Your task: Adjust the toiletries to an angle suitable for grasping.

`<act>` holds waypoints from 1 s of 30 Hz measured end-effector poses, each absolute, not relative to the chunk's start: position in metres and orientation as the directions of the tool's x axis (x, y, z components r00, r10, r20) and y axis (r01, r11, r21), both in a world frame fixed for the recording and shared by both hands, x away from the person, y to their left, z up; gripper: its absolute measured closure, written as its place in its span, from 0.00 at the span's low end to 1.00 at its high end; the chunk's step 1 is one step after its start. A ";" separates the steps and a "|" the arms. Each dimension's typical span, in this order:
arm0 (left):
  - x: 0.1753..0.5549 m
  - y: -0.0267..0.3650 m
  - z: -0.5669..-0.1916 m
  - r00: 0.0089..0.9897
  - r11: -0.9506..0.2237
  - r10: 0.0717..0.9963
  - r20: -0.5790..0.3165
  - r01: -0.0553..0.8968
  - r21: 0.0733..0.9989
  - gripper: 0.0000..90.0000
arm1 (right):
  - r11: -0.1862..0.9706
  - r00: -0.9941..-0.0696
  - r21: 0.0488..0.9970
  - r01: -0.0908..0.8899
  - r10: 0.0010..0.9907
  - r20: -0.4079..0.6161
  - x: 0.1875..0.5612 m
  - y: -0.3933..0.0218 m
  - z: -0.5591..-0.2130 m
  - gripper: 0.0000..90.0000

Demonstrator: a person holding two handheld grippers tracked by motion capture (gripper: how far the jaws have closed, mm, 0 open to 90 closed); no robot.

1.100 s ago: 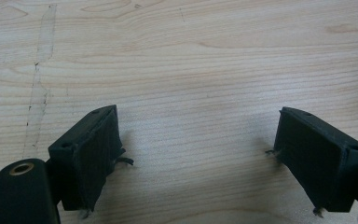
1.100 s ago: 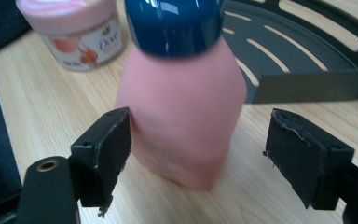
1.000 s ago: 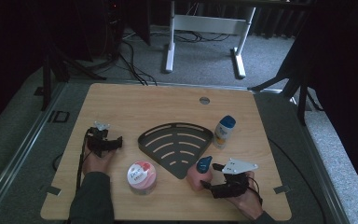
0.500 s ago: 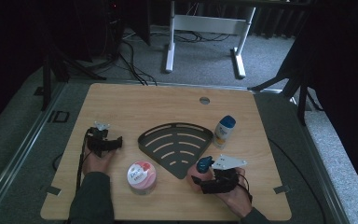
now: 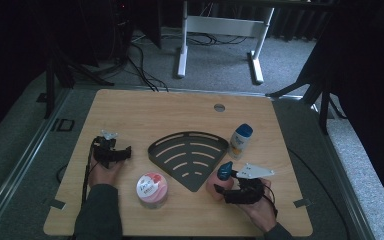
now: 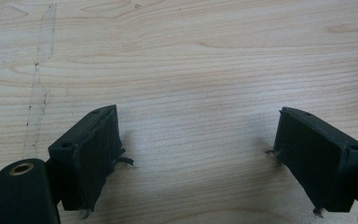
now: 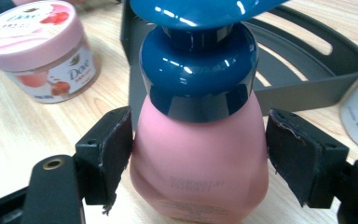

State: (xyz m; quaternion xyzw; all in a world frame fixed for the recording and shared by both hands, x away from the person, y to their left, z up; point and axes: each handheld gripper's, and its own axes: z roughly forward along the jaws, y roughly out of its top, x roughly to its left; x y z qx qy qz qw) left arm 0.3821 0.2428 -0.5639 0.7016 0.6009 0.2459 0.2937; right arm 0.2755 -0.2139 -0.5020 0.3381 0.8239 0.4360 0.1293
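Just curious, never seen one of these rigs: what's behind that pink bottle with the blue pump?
Behind the pink bottle stands the dark grey slotted rack, with a pink-lidded Dove jar off to one side. The bottle covers the rack's near corner.

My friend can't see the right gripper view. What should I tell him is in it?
A pink bottle with a dark blue pump top stands between the right gripper's two black jaws, a small gap beside the right-hand one. Behind sit a pink Dove jar and a dark grey rack.
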 end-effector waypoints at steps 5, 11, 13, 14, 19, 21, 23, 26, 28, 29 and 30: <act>0.382 0.243 -0.564 0.157 -0.106 0.988 -0.008 0.699 0.707 0.16 | 0.391 -0.729 0.806 0.445 0.680 0.072 0.281 -0.220 -0.501 0.27; 0.382 0.243 -0.564 0.157 -0.106 0.988 -0.008 0.699 0.707 0.16 | 0.397 -0.733 0.807 0.436 0.677 0.064 0.292 -0.232 -0.501 0.27; 0.382 0.243 -0.564 0.157 -0.105 0.988 -0.008 0.699 0.707 0.16 | 0.396 -0.740 0.810 0.433 0.669 0.068 0.298 -0.236 -0.502 0.27; 0.382 0.243 -0.564 0.157 -0.105 0.988 -0.008 0.699 0.707 0.16 | 0.393 -0.741 0.810 0.434 0.668 0.073 0.301 -0.238 -0.502 0.27; 0.382 0.243 -0.564 0.157 -0.105 0.988 -0.008 0.699 0.707 0.16 | 0.395 -0.736 0.810 0.433 0.674 0.064 0.313 -0.247 -0.501 0.27; 0.382 0.243 -0.564 0.157 -0.106 0.988 -0.008 0.699 0.707 0.16 | 0.398 -0.735 0.811 0.428 0.676 0.056 0.317 -0.249 -0.501 0.26; 0.382 0.243 -0.564 0.157 -0.105 0.988 -0.008 0.699 0.708 0.16 | 0.395 -0.730 0.810 0.434 0.681 0.060 0.322 -0.252 -0.501 0.26; 0.382 0.243 -0.564 0.157 -0.106 0.988 -0.008 0.699 0.707 0.16 | 0.396 -0.729 0.806 0.440 0.682 0.062 0.328 -0.257 -0.501 0.22; 0.382 0.243 -0.564 0.157 -0.105 0.988 -0.008 0.699 0.707 0.16 | 0.393 -0.724 0.806 0.444 0.686 0.064 0.327 -0.258 -0.502 0.21; 0.382 0.243 -0.564 0.157 -0.105 0.988 -0.008 0.699 0.707 0.16 | 0.394 -0.722 0.805 0.443 0.690 0.060 0.326 -0.259 -0.502 0.21; 0.382 0.243 -0.564 0.157 -0.106 0.987 -0.008 0.699 0.707 0.16 | 0.398 -0.719 0.803 0.444 0.693 0.054 0.324 -0.259 -0.502 0.20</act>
